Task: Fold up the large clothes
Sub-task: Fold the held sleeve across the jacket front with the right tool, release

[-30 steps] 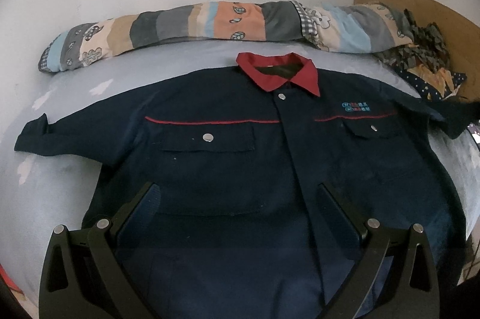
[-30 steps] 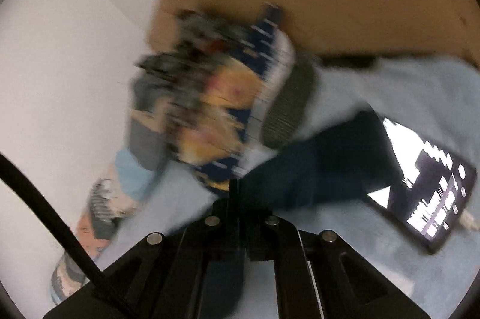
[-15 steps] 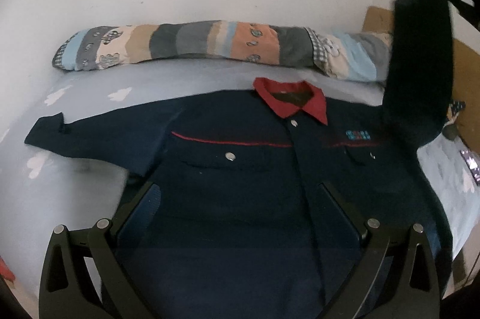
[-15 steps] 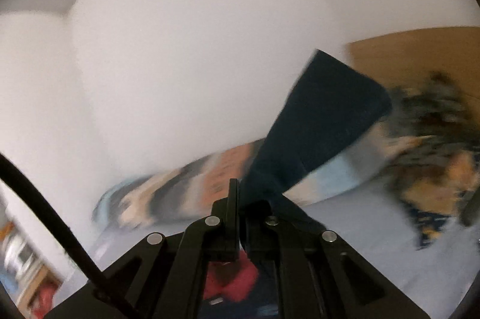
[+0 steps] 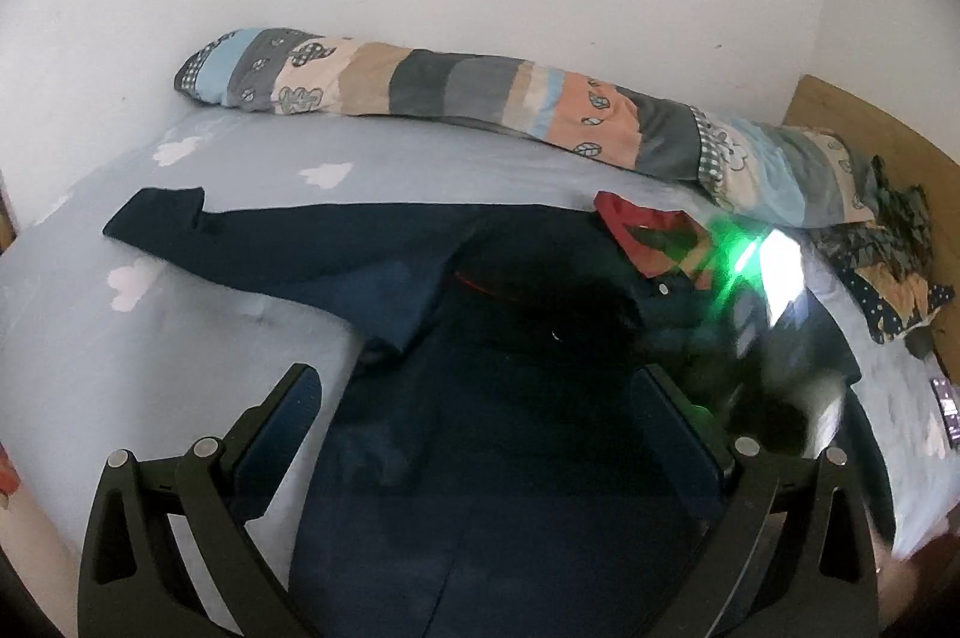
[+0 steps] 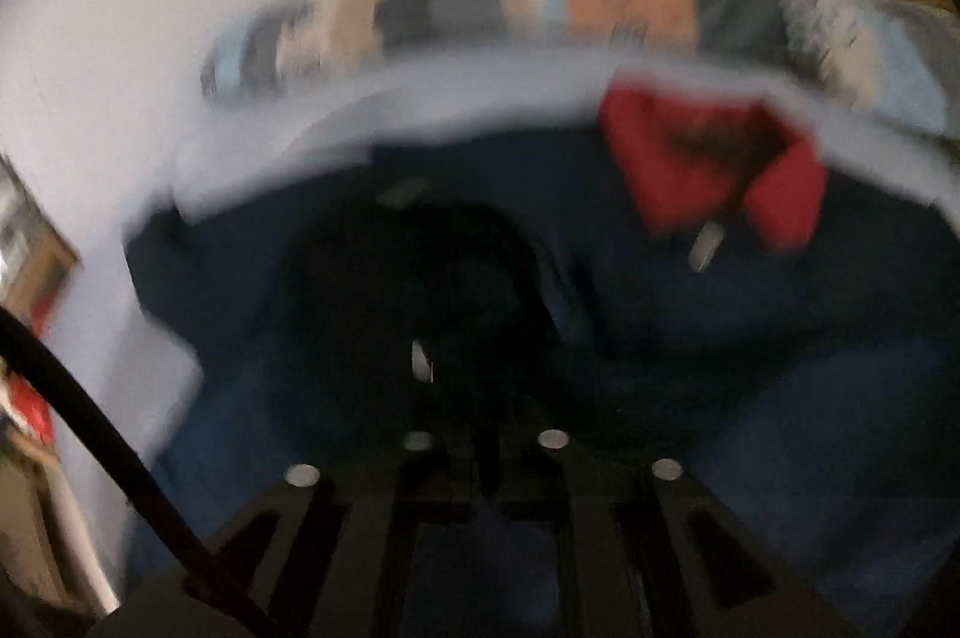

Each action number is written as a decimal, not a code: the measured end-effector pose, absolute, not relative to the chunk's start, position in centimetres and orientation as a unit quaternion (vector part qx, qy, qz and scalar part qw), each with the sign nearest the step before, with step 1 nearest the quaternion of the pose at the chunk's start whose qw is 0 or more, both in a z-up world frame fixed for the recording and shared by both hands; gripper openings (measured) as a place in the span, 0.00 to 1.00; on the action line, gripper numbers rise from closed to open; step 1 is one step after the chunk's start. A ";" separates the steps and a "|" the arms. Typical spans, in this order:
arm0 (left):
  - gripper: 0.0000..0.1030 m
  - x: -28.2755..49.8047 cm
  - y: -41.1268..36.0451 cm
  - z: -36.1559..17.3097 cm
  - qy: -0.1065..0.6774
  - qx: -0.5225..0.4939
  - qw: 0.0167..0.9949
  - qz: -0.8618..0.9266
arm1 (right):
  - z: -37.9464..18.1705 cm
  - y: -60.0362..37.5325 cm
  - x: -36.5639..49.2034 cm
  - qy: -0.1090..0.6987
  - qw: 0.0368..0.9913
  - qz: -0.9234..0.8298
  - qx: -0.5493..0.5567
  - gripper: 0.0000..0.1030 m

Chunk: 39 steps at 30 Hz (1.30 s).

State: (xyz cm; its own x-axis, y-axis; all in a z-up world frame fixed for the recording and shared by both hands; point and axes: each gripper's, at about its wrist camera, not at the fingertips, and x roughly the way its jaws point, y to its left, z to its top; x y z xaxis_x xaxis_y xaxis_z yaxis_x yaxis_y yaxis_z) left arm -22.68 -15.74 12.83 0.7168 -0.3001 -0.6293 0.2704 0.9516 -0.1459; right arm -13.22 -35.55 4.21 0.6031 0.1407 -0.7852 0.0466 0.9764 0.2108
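A navy work shirt [image 5: 510, 458] with a red collar [image 5: 648, 230] lies face up on the light blue bed sheet [image 5: 180, 338]. Its left sleeve [image 5: 240, 242] stretches out flat. The other sleeve [image 5: 540, 290] is folded across the chest. My left gripper [image 5: 474, 380] hovers open over the shirt's lower front, holding nothing. The right wrist view is blurred: my right gripper [image 6: 480, 410] points down at the chest with its jaws opening. The dark sleeve end [image 6: 420, 278] lies at its tips, and whether the pads still press it is unclear.
A rolled patchwork quilt [image 5: 480, 98] runs along the white wall at the back. A heap of patterned cloth [image 5: 888, 278] lies against the wooden headboard [image 5: 870, 128] on the right. A phone [image 5: 945, 404] rests near the bed's right edge.
The right gripper lifted the right sleeve off the bed by the phone and swung it over onto the chest. The left gripper drifted sideways and rose slightly, still open.
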 end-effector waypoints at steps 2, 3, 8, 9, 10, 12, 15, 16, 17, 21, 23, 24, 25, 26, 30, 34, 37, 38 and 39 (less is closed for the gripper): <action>1.00 -22.6 -15.8 12.8 0.345 -0.024 0.925 -0.156 | 3.7 -34.6 -14.5 0.451 0.884 0.061 0.107 0.25; 1.00 -22.5 -15.9 12.9 0.344 -0.023 0.925 -0.158 | 4.5 -34.9 -15.2 0.440 0.887 0.090 0.111 0.28; 1.00 -22.6 -16.7 12.8 0.342 -0.017 0.925 -0.166 | 11.2 -42.0 -18.8 0.332 0.918 0.108 0.187 0.69; 1.00 -22.6 -16.9 12.8 0.343 -0.014 0.924 -0.167 | 12.8 -43.8 -19.5 0.313 0.929 0.079 0.179 0.70; 1.00 -22.7 -17.1 12.8 0.344 -0.013 0.924 -0.167 | 13.8 -45.2 -19.9 0.301 0.937 0.054 0.167 0.70; 1.00 -22.8 -17.3 12.8 0.345 -0.012 0.923 -0.169 | 14.8 -48.8 -20.6 0.291 0.944 0.004 0.153 0.70; 1.00 -22.8 -17.4 12.8 0.342 -0.007 0.924 -0.168 | 14.1 -52.0 -21.5 0.301 0.937 -0.025 0.176 0.70; 1.00 -22.9 -17.5 12.7 0.343 -0.007 0.924 -0.168 | 14.0 -52.6 -22.0 0.299 0.937 -0.043 0.174 0.70; 1.00 -22.9 -17.5 12.7 0.346 -0.008 0.923 -0.168 | 14.0 -53.3 -22.5 0.302 0.936 -0.070 0.165 0.70; 1.00 -23.0 -17.7 12.5 0.351 -0.003 0.921 -0.167 | 11.5 -56.8 -23.0 0.345 0.906 -0.226 0.093 0.70; 1.00 -22.9 -17.9 12.4 0.352 -0.004 0.921 -0.169 | 8.6 -57.1 -22.7 0.388 0.883 -0.250 0.081 0.70; 1.00 -22.9 -18.0 12.4 0.352 -0.003 0.920 -0.170 | 6.9 -57.5 -22.0 0.417 0.873 -0.236 0.092 0.70; 1.00 -23.0 -18.1 12.3 0.352 -0.001 0.920 -0.171 | 4.6 -58.0 -21.2 0.447 0.862 -0.209 0.117 0.70; 1.00 -23.0 -18.2 12.3 0.352 0.001 0.920 -0.171 | 2.4 -58.2 -20.7 0.480 0.847 -0.176 0.147 0.73; 1.00 -23.4 -18.6 12.2 0.349 0.010 0.921 -0.175 | 4.5 -56.5 -19.9 0.466 0.858 -0.184 0.113 0.70; 1.00 -23.7 -18.5 12.2 0.344 0.015 0.923 -0.173 | 8.6 -51.4 -20.0 0.410 0.895 -0.173 0.036 0.79; 1.00 -23.8 -18.7 12.2 0.346 0.012 0.922 -0.172 | 6.1 -47.9 -18.1 0.450 0.886 -0.111 0.024 0.79; 1.00 -23.9 -18.8 12.2 0.347 0.011 0.922 -0.172 | 5.0 -47.0 -17.7 0.470 0.876 -0.107 0.019 0.79; 1.00 -23.9 -18.9 12.1 0.348 0.012 0.921 -0.172 | 3.3 -46.2 -17.2 0.495 0.863 -0.101 0.012 0.79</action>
State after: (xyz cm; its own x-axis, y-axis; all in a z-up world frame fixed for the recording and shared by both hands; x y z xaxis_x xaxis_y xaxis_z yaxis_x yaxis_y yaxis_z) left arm -23.88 -18.92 12.14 0.6985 -0.3079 -0.6460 0.3253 0.9407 -0.0967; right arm -17.24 -46.15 3.30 0.4901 -0.1630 -0.8563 0.1872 0.9791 -0.0793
